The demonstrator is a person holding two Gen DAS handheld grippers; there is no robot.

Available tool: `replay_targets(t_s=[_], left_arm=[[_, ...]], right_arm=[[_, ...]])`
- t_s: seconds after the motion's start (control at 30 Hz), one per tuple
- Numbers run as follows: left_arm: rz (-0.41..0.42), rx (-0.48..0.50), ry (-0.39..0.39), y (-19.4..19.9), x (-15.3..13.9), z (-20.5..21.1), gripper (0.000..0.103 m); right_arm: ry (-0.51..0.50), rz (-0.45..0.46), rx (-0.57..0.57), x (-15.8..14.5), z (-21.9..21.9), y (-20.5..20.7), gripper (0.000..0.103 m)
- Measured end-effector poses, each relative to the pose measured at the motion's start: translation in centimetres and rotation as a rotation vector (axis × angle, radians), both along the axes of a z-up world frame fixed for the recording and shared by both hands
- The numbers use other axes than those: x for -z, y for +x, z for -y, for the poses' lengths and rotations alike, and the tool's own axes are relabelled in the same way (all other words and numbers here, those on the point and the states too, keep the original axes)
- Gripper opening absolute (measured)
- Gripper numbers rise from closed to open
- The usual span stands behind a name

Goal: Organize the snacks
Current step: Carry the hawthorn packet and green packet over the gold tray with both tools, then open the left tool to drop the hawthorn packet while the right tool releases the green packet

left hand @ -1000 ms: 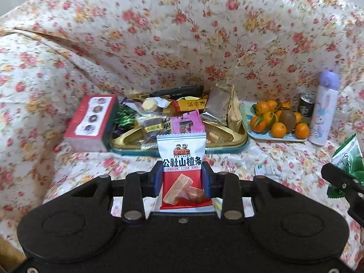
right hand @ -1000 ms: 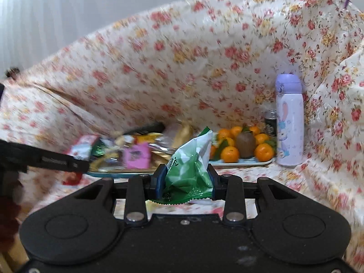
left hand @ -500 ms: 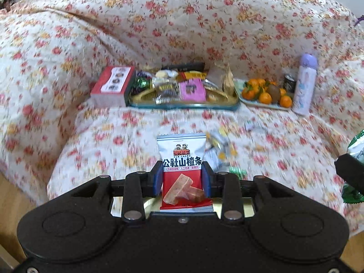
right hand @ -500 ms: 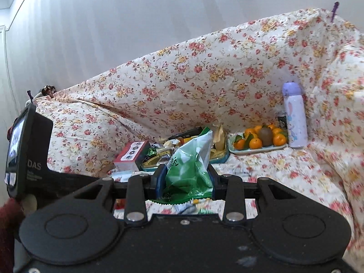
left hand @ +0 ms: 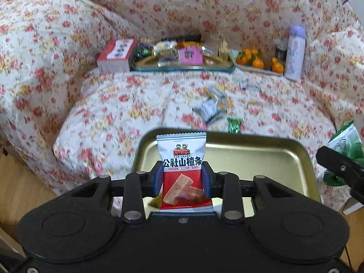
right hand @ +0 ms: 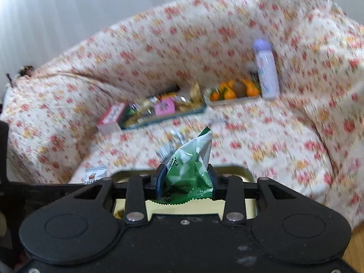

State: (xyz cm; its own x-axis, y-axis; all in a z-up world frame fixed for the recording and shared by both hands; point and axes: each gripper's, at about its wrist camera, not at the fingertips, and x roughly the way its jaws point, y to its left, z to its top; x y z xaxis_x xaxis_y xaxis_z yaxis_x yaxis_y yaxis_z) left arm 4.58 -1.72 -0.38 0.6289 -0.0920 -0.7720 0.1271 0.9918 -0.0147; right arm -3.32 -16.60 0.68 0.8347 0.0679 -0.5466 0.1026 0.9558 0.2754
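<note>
Change since 1 s ago: both grippers pulled back from rear snack tray, now over nr empty gold metal tray, rounded corners, shallow rim, dull brushed sheen, at front edge of floral quilted sofa cover. Tray absent from earlier views; now fills lower centre of both. Meaning, as judged: carry leg about done, drop-off into empty tray next; sorting barely begun, tray holds next to nothing.

Item 1: white-and-red foil hawthorn-strip snack packet, flat pillow pack, serrated top edge, glossy, upright. Clamped at mid-height by left gripper, blue pads pressing both sides; grip same as before. Position: above left part of gold tray, not yet resting on it.

Item 2: green-and-white crinkled plastic snack bag, puffy, soft, zigzag-cut bottom seam, tip leaning right. Pinched by right gripper, jaws closed on its lower half; unchanged. Position: over gold tray's near rim.

Item 3: loose small wrapped sweets, silver/yellow + one green foil piece, lying on cover just beyond tray. Still to collect.

Item 4: teal-rimmed rear tray of mixed packets, red-and-white carton touching its left end.

Item 5: plate of oranges, lilac cylindrical flask just beside, upright.

Views motion-blurred; fine print elsewhere unreadable.
</note>
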Motion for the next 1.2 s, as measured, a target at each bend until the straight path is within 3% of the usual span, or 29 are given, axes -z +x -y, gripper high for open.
replay_targets(t_s=[0.17,0.4,0.53,0.77,1.2], left_arm=[[-0.035,0.009,0.013,0.4,1.3,0.7,0.043],[-0.066,0.023,0.041,1.6,2.5,1.9,0.043],[-0.057,0.023,0.078,1.6,2.7,2.4,0.050],[-0.080,0.011,0.085,1.5,2.8,2.3,0.050],[-0.099,-0.054,0.031,-0.3,2.9,0.5,0.050]], right_arm=[[-0.005,-0.098,0.011,1.2,-0.6,0.4,0.038],[-0.006,-0.149,0.013,2.4,-0.8,0.7,0.038],[-0.002,-0.160,0.015,2.5,-0.6,0.8,0.038],[0.000,-0.173,0.016,2.7,-0.6,0.8,0.038],[-0.029,-0.161,0.003,2.6,-1.0,0.9,0.038]])
